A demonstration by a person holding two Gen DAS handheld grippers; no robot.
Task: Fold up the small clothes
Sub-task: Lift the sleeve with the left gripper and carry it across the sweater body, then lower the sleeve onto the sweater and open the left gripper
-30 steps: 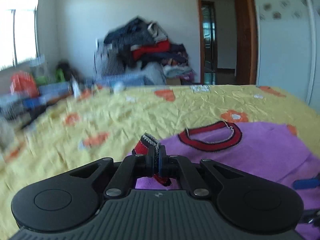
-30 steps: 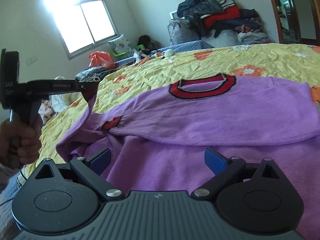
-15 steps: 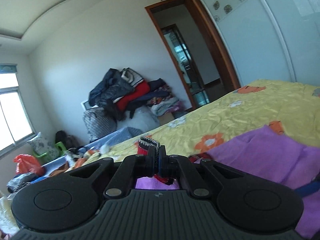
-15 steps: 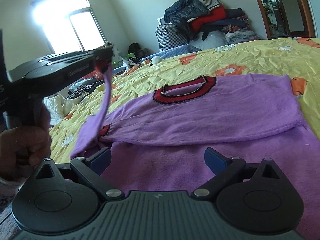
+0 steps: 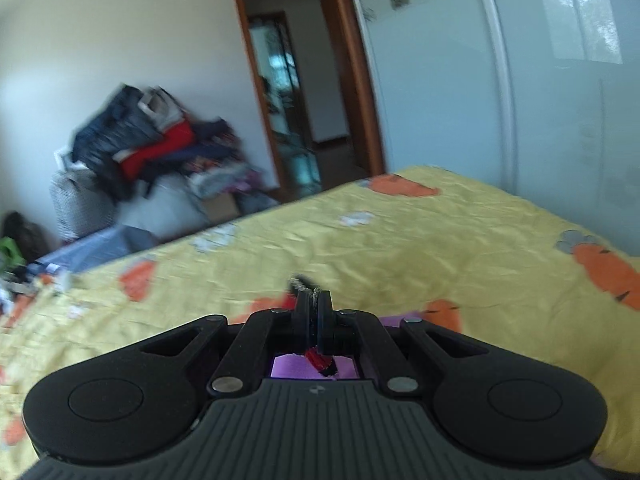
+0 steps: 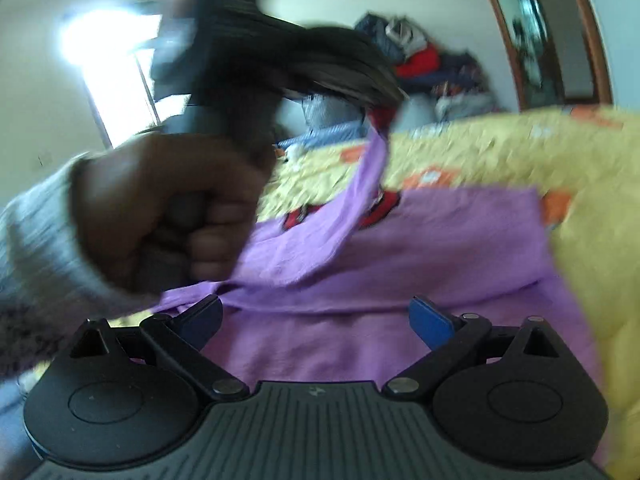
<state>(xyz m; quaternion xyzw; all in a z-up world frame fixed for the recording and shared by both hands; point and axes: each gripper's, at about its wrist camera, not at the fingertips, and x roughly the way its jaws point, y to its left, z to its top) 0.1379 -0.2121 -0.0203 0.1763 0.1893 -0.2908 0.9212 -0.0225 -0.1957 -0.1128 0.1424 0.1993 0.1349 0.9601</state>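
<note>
Two claws are working here, and only one of them is carrying anything. My left claw (image 5: 313, 320) is pinched tight on the red-and-black knitted cuff (image 5: 303, 285) of the purple knit sweater (image 6: 420, 248), and in the right wrist view I am seeing that cuff's sleeve (image 6: 360, 196) hanging as a taut purple strip from the raised claw down to the garment. The hand (image 6: 168, 216) gripping the left tool is filling the left of that view, blurred. My right claw (image 6: 316, 320) is hovering low over the near part of the sweater with its blue pads (image 6: 430, 322) spread wide and nothing between them.

The sweater is lying spread on the yellow bedsheet with orange carrot prints (image 5: 480, 248), its red-trimmed neckline (image 6: 380, 204) toward the far side. A crease is running across the body just beyond my right claw, so I am judging that one fold may already be in place, though the blur is making that uncertain. The lifted sleeve is not yet laid across the body. As I am reading it, the fold is at an early-to-middle stage: this sleeve needs placing, and the final folding of the body is left.
</note>
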